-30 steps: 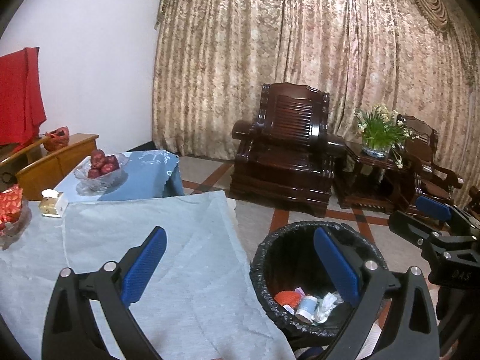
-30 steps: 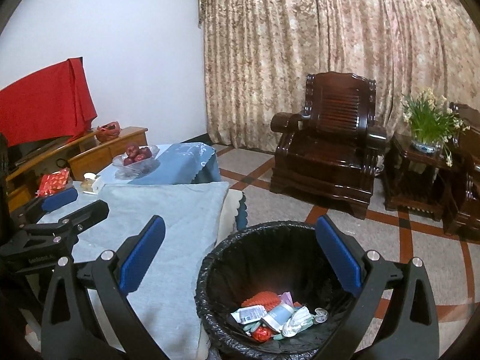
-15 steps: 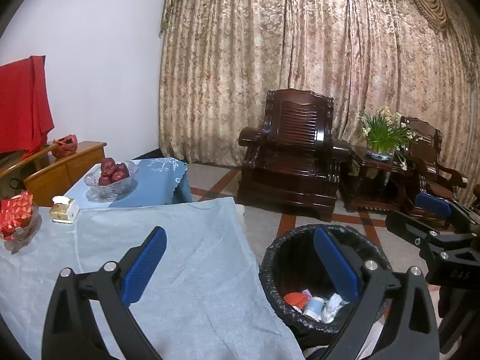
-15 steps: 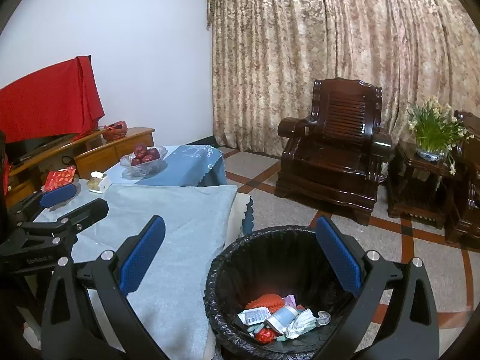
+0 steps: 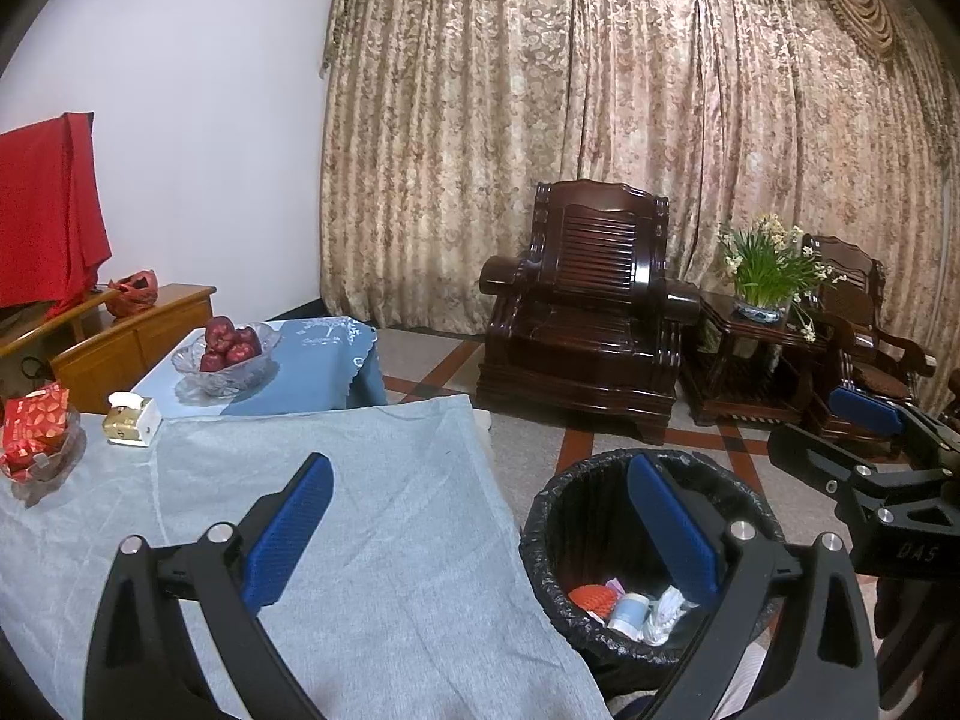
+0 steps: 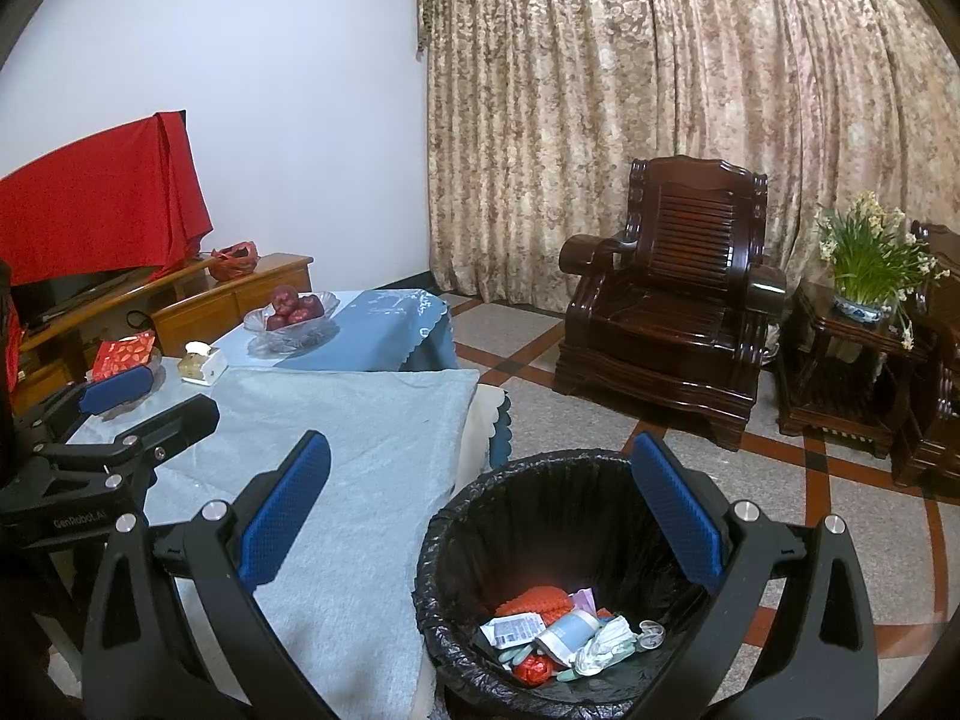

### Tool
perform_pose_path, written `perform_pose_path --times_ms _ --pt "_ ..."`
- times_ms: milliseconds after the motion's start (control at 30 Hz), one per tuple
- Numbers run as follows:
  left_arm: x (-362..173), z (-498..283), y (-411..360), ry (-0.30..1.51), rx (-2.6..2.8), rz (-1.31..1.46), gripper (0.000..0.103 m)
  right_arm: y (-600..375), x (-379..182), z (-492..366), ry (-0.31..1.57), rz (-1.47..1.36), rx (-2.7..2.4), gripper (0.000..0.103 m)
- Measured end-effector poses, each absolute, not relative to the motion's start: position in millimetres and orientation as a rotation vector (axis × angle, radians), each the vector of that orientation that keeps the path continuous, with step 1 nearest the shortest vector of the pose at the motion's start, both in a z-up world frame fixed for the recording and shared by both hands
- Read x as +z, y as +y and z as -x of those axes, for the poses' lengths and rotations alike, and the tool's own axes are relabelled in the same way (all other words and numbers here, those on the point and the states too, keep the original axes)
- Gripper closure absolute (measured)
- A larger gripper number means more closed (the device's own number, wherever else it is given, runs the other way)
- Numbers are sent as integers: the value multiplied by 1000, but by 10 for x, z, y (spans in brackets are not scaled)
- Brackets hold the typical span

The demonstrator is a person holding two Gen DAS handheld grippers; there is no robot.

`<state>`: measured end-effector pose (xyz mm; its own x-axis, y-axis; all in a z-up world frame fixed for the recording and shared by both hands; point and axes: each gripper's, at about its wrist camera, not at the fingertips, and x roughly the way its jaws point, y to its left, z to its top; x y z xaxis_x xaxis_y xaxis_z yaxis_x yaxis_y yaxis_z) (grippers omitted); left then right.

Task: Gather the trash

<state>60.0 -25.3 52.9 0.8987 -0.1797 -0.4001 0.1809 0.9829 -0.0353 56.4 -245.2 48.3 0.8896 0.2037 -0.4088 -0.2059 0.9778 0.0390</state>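
Note:
A black-lined trash bin (image 5: 543, 540) (image 6: 447, 546) stands on the floor beside the table's right edge. It holds several pieces of trash (image 5: 627, 607) (image 6: 558, 630): an orange net, wrappers, a small pale cup and crumpled tissue. My left gripper (image 5: 477, 480) hovers open and empty over the grey cloth's right edge and the bin. Above the bin, my right gripper (image 6: 480, 456) is open and empty too. Each gripper also shows at the edge of the other's view: the right gripper (image 5: 864, 420) and the left gripper (image 6: 120, 396).
The grey-clothed table (image 5: 384, 516) (image 6: 372, 420) carries a white box (image 5: 129, 420) and a red packet in a glass dish (image 5: 33, 438) at its far left. A bowl of apples (image 5: 231, 348) sits on the blue cloth behind. A dark armchair (image 5: 588, 312) and flower stand (image 5: 762, 282) lie beyond.
Both views have drifted a little, so the table, bowl and bin sit slightly further right in frame. Both grippers stay open and empty.

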Motion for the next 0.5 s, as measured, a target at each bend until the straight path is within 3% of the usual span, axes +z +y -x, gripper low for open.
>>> perform_pose_path --times_ms 500 --pt "544 -612 -132 416 -181 1 6 -2399 471 -543 427 7 214 6"
